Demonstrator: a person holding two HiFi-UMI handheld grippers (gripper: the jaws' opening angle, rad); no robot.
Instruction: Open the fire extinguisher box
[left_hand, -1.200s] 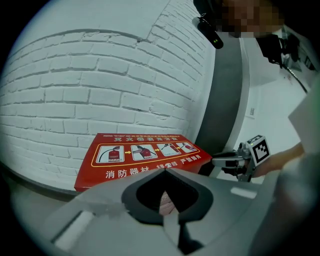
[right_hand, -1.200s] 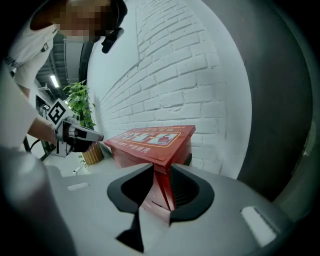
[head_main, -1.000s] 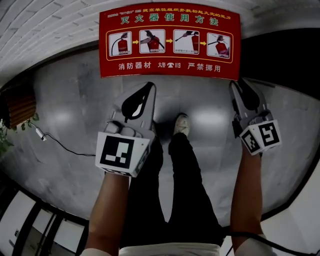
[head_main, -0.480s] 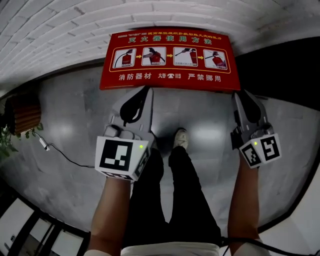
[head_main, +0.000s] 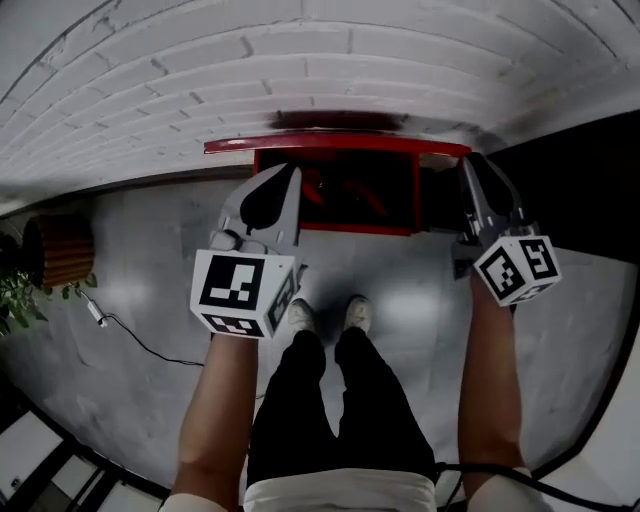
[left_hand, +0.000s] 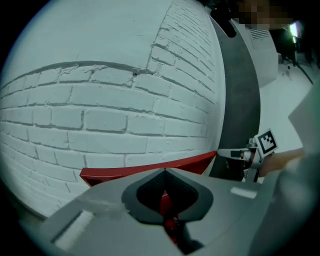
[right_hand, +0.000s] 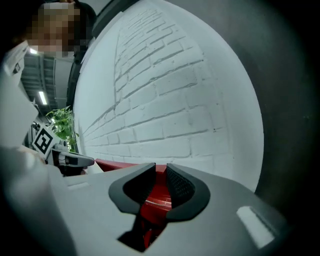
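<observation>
The box sat on the floor at 12 o'clock from the person's shoes, backed against the white brick wall. Its red lid was raised, showing edge-on as a thin red band across the top of the box, with the dark red inside open to the head view below it.

The left gripper reached toward 12 o'clock, its tips just under the lid's edge and left of the middle. Its jaws met at the tips and held nothing; only a sliver of red showed through the gap behind them.

The right gripper was at the lid's right end, at about 1 o'clock. Its jaws were drawn in to a narrow slit, with the red lid filling that slit.

A potted plant stood at 9 o'clock by the wall. A thin cable trailed over the floor toward 8 o'clock.
</observation>
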